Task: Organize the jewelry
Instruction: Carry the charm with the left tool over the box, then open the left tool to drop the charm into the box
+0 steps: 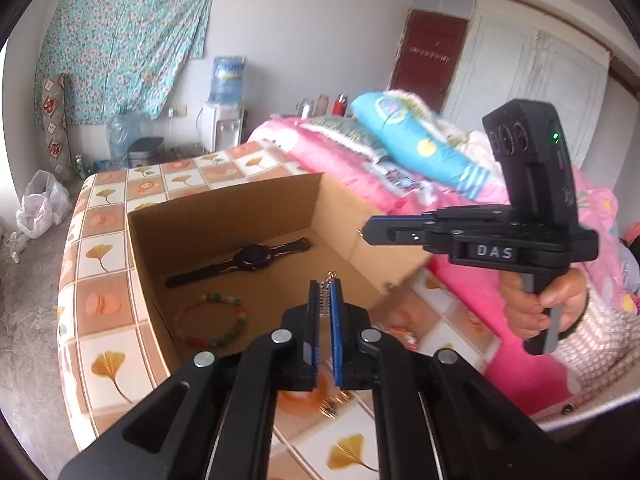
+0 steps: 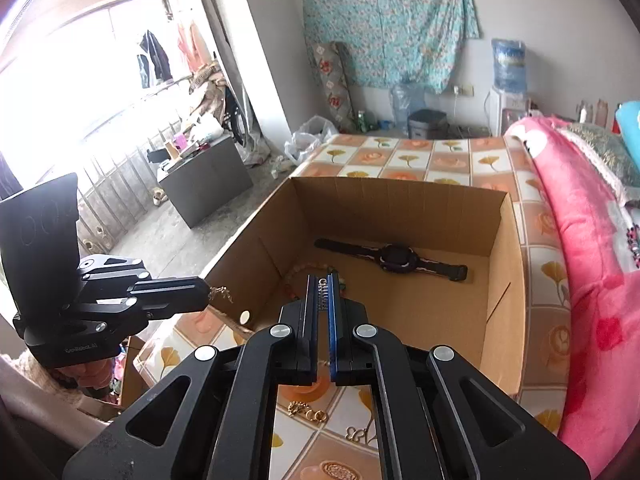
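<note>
The open brown cardboard box [image 2: 400,280] stood on a bed covered with a tiled cloth printed with yellow ginkgo leaves and orange roses [image 2: 420,152]. Inside the box, toward its far wall, lay a black wristwatch with a round dark face [image 2: 396,258], its straps stretched flat. Nearer the box's front wall lay a bracelet of round multicoloured beads [image 1: 212,320], resting on the box floor apart from the watch.

The left gripper [image 1: 325,292] hung above the box's front part, its blue-lined jaws drawn almost together on a thin gold-coloured chain [image 1: 330,278]; a short bit of that chain showed at the tips in the left wrist view, and in the right wrist view it dangled from the tips just outside the box's left wall. The right gripper [image 2: 323,292] hung over the box's front edge with its jaws likewise nearly closed; whether anything was pinched between them could not be told. A hand [image 1: 544,304] gripped its black handle, to the right of the box.

In front of the box, on the patterned cloth, lay a gold chain bracelet with ring links [image 2: 306,410] and beside it a small pale butterfly-shaped ornament [image 2: 358,434]. A pink blanket [image 2: 592,280] lay heaped to the right of the box.
</note>
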`<state>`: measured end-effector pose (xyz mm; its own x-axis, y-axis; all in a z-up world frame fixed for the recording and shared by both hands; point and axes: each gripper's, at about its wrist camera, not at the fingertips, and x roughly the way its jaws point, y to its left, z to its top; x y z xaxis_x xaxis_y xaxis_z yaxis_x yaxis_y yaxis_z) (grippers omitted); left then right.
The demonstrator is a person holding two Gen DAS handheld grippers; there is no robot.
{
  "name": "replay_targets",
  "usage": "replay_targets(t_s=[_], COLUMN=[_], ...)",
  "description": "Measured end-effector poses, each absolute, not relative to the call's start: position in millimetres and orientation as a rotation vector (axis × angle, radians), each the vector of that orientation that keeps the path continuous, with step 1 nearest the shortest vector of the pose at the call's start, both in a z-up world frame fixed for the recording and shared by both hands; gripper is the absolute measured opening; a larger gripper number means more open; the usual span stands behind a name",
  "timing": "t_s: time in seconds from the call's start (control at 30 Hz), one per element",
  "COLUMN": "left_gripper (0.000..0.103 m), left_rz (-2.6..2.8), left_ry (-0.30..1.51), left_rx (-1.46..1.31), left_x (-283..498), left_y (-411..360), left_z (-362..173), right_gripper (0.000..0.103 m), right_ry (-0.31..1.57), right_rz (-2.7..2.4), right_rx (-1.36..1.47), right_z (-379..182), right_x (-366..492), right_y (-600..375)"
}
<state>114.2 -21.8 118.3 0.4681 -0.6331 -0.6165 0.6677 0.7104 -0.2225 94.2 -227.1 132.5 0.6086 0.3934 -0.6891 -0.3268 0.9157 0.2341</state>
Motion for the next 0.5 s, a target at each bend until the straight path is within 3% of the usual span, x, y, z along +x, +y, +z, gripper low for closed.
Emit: replay_targets(t_s=[0.23, 0.5], left_gripper=[0.004, 0.005], left_rz=[-0.764, -0.735], left_ry=[1.063, 1.304], left_rx=[0.013, -0.021], left_x=[222, 262], left_y=[-73, -93], left_z=[72, 32], right_gripper=[0.002, 0.008], right_ry=[1.141, 1.272], right_rz=[0.385, 0.338], right_rx=[0.206, 0.243], right_z=[81, 56], right_x=[180, 207], right_y=[-247, -250])
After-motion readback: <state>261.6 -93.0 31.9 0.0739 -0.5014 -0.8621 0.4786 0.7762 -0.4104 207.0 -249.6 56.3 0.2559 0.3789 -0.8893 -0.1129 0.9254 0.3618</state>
